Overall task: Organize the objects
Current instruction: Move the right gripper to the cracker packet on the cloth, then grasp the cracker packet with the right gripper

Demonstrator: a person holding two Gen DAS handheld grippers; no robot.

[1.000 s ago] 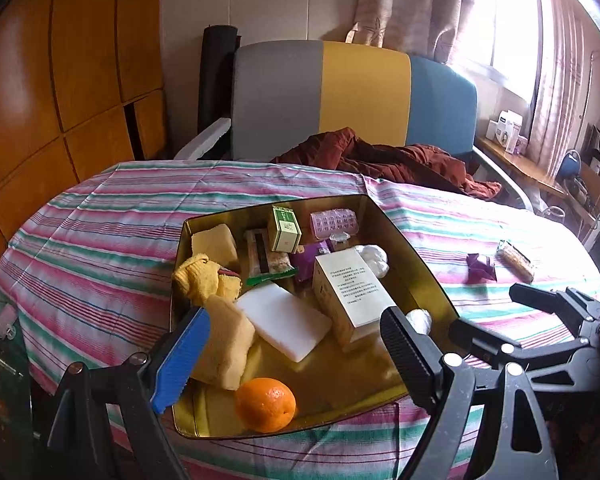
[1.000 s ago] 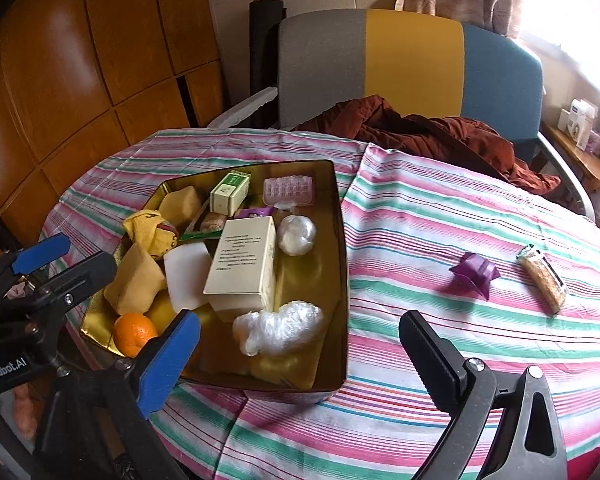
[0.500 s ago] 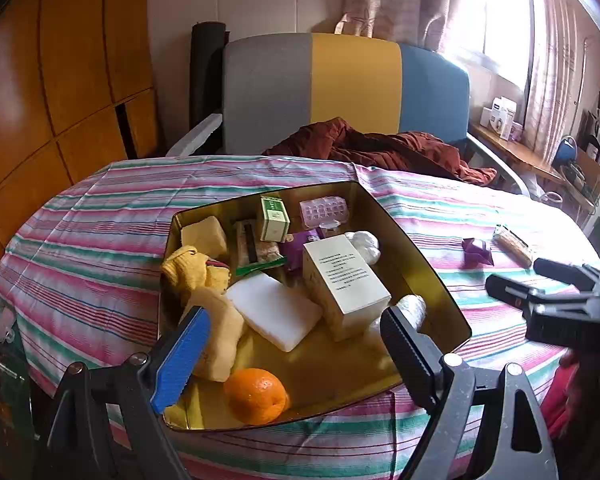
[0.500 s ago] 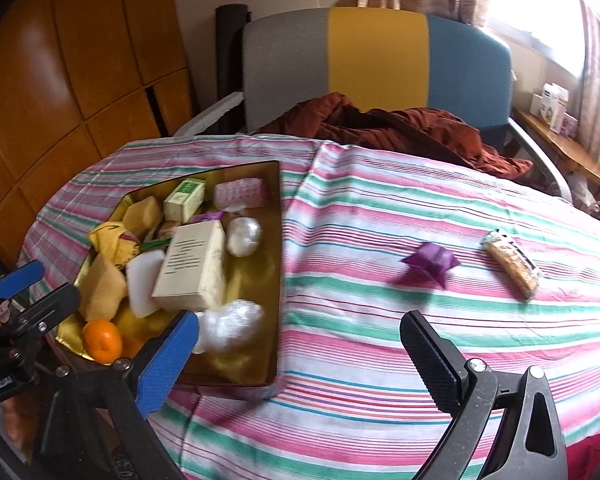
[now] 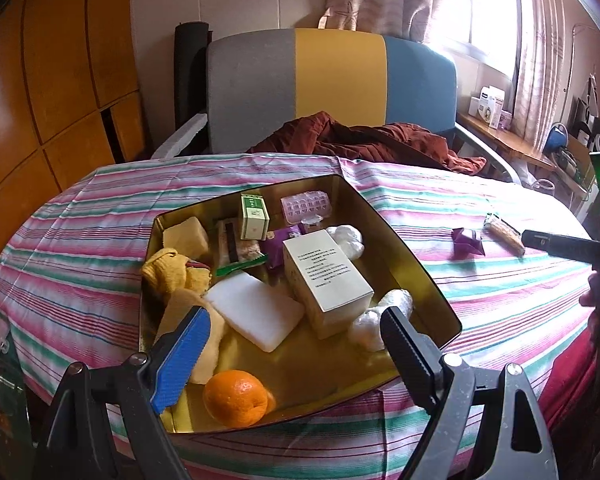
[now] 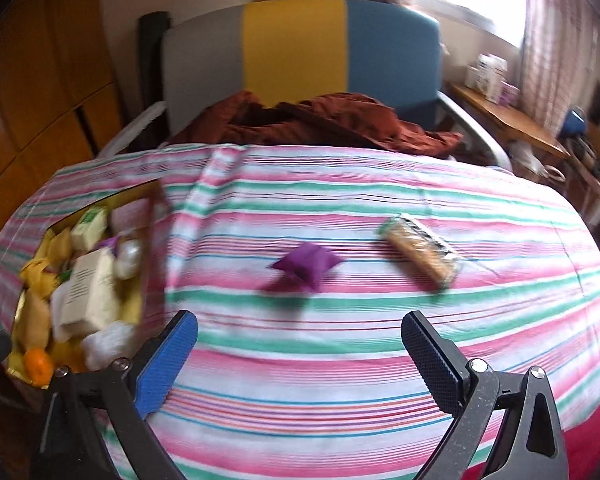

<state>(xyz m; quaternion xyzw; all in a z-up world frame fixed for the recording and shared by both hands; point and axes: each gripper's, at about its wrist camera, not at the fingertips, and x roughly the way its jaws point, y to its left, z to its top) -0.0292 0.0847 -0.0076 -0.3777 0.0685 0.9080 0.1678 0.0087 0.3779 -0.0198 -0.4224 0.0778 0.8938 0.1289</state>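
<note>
Striped tabletop (image 6: 340, 360) carries a gold tin (image 5: 400, 240) already holding most items. Outstanding: purple pouch (image 6: 306, 264) and snack bar (image 6: 420, 256), both lying loose, well apart from the tin. Left gripper (image 5: 292, 344) and right gripper (image 6: 300, 344) have fingers released, grasping nothing.

The left gripper (image 5: 290, 344) is hovering with its blue and black fingers spread wide apart and holding nothing, while the right gripper (image 6: 300, 350), likewise gaping and empty, is reaching out level to its right, its dark fingertip (image 5: 556, 242) showing edge-on.
</note>
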